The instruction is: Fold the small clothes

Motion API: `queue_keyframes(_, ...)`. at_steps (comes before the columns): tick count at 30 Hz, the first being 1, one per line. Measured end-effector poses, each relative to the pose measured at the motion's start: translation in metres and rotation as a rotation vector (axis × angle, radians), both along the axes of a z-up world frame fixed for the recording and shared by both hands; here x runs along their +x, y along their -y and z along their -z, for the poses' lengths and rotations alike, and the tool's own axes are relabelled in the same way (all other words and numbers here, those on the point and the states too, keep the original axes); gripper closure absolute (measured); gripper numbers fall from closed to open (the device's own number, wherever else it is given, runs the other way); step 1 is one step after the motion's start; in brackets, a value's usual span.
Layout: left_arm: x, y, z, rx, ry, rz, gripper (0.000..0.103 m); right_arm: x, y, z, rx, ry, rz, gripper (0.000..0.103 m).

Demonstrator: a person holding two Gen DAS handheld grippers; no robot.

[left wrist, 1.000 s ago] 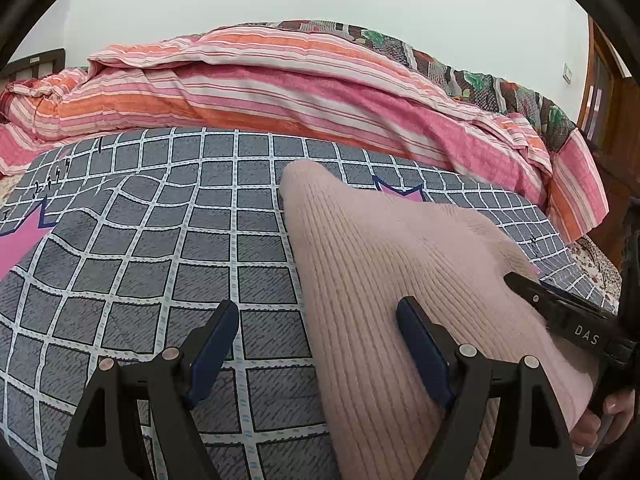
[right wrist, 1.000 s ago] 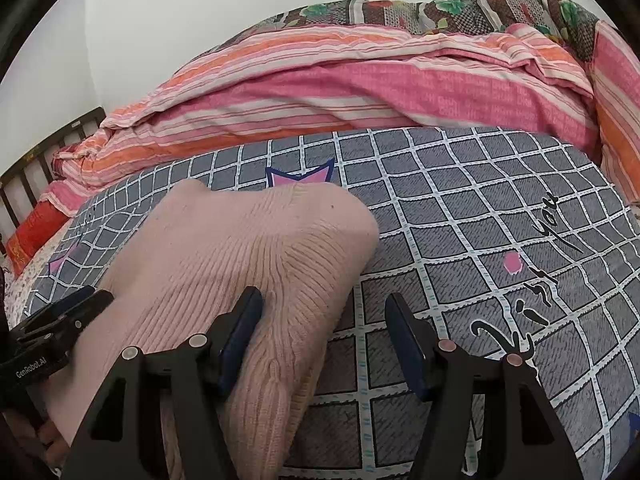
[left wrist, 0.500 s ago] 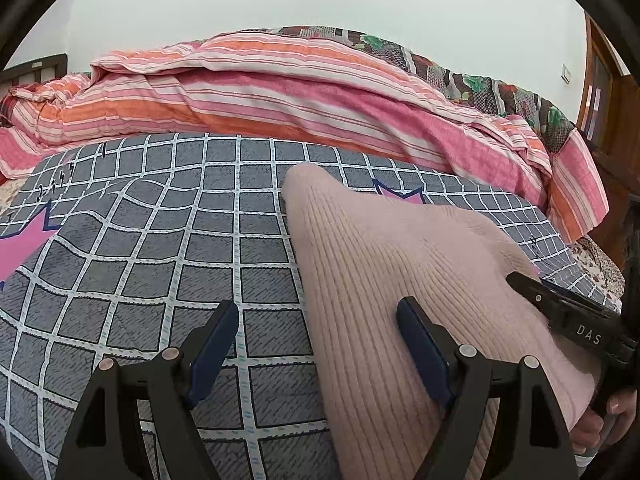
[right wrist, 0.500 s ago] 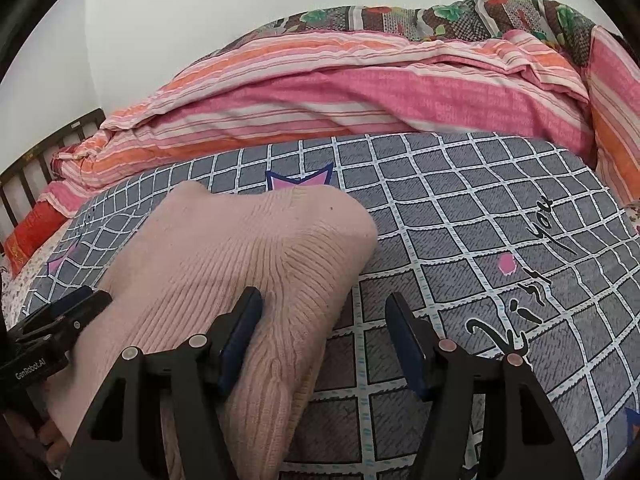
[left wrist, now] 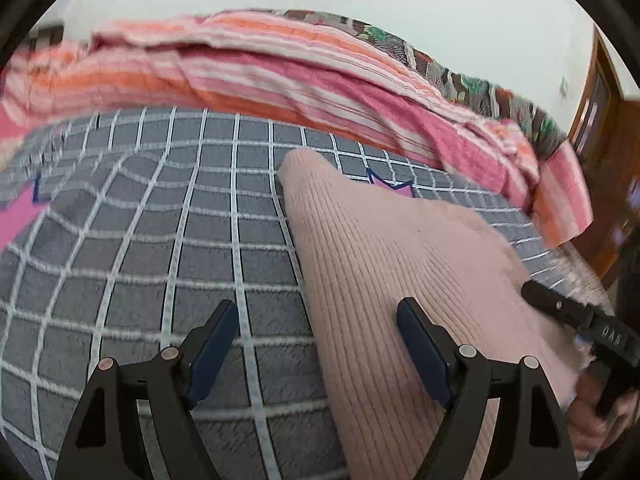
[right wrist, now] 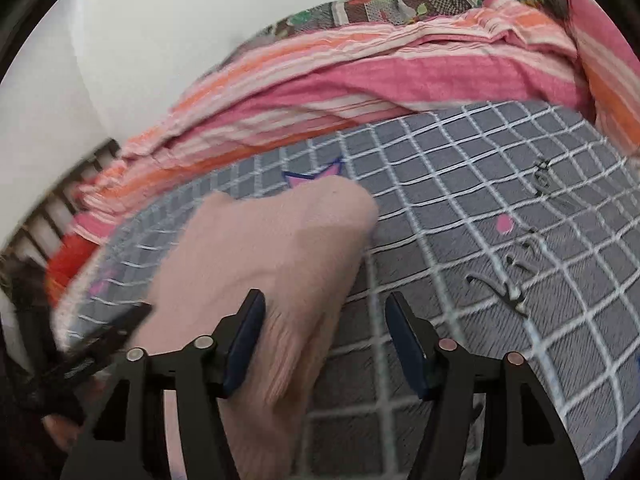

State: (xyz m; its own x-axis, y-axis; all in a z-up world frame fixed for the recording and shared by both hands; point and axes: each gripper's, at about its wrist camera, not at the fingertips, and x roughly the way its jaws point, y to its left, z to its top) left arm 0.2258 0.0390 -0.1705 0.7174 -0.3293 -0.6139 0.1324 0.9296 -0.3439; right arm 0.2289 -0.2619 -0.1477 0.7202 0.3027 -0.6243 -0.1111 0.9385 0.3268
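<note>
Pink ribbed sweater (left wrist: 400, 280) lies lower centre on the checked bedsheet (left wrist: 160, 240); left gripper (left wrist: 316, 344) and right gripper (right wrist: 324, 340) gape, straddling its edges (neither pinching), so closing may catch sheet.

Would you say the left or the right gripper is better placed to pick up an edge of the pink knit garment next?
Probably neither has the advantage. Left gripper and right gripper are both open, each straddling a side edge of the pink knit garment on the checked sheet; both could close.
</note>
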Motion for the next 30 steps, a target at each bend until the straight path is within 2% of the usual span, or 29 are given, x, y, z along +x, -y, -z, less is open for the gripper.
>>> queue_keyframes(3,-0.006,-0.008,0.005,-0.076,-0.026,0.010,0.021,-0.007,-0.010,-0.003,-0.016,0.005,-0.034,0.046)
queue_keyframes(5,-0.011,-0.008,0.004,-0.069,-0.021,0.016,0.021,-0.006,-0.020,0.000,-0.051,0.006,-0.048,0.071)
queue_keyframes(8,-0.022,-0.004,-0.001,-0.040,-0.021,0.031,0.022,-0.009,-0.020,-0.002,-0.102,0.061,0.003,0.082)
queue_keyframes(10,-0.028,-0.003,-0.004,-0.018,-0.020,0.036,0.022,-0.006,-0.018,0.004,-0.094,0.039,0.033,0.083)
queue_keyframes(15,-0.034,0.002,-0.004,0.053,-0.035,0.009,0.022,-0.011,-0.032,-0.001,-0.186,0.019,0.047,0.083)
queue_keyframes(18,-0.039,-0.001,-0.006,0.038,-0.058,0.007,0.022,-0.022,-0.031,-0.008,-0.182,0.009,0.042,0.083)
queue_keyframes(22,-0.053,-0.003,0.000,0.014,-0.082,-0.006,0.022,-0.042,-0.027,-0.005,-0.168,-0.017,0.040,0.075)
queue_keyframes(26,-0.069,-0.001,-0.001,0.025,-0.080,-0.015,0.022,-0.063,-0.021,-0.001,-0.131,-0.038,0.044,0.075)
queue_keyframes(30,-0.081,0.000,-0.015,0.046,-0.072,-0.024,0.024,-0.078,-0.018,-0.013,-0.148,-0.030,0.054,0.071)
